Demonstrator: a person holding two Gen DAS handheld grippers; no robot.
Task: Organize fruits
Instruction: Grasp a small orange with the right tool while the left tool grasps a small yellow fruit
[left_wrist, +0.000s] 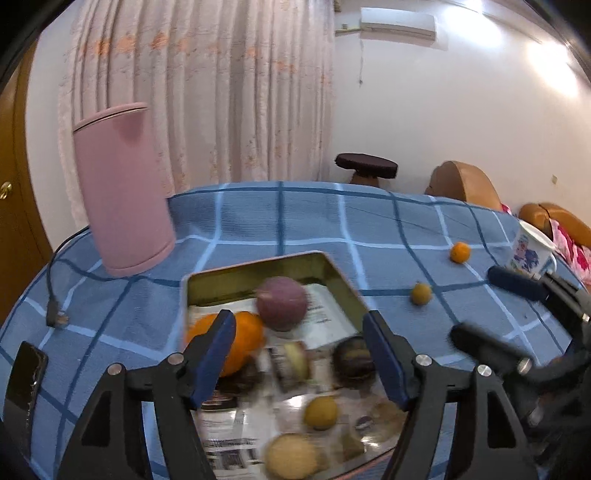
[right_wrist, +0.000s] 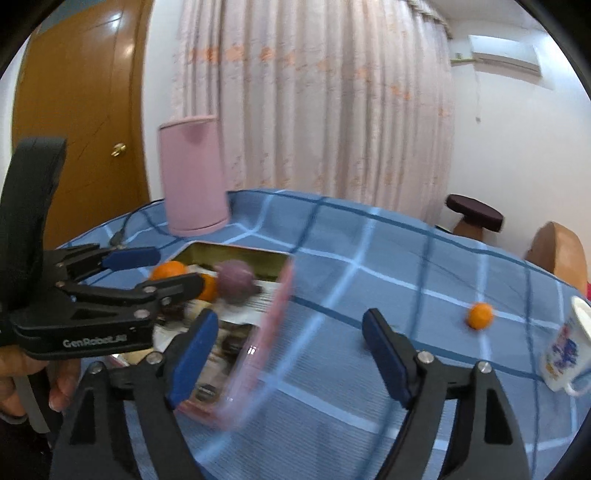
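Observation:
A metal tray (left_wrist: 343, 280) lined with newspaper sits on the blue checked tablecloth. It holds a purple fruit (left_wrist: 282, 303), a big orange (left_wrist: 242, 341), a dark fruit (left_wrist: 352, 358) and several small yellowish ones (left_wrist: 320, 412). My left gripper (left_wrist: 299, 354) hovers open and empty over the tray. Two small fruits lie loose on the cloth: an orange one (left_wrist: 460, 252) and a yellow-green one (left_wrist: 421, 293). My right gripper (right_wrist: 286, 350) is open and empty, right of the tray (right_wrist: 280, 295), with the small orange fruit (right_wrist: 480, 315) ahead to its right. The left gripper (right_wrist: 155, 273) also shows in the right wrist view.
A tall pink cylinder (left_wrist: 123, 192) stands behind the tray at left. A printed white mug (left_wrist: 530, 251) stands near the table's right edge. A cable with a plug (left_wrist: 55, 314) and a dark phone (left_wrist: 24, 384) lie at left. A stool (left_wrist: 365, 168) and chairs stand beyond the table.

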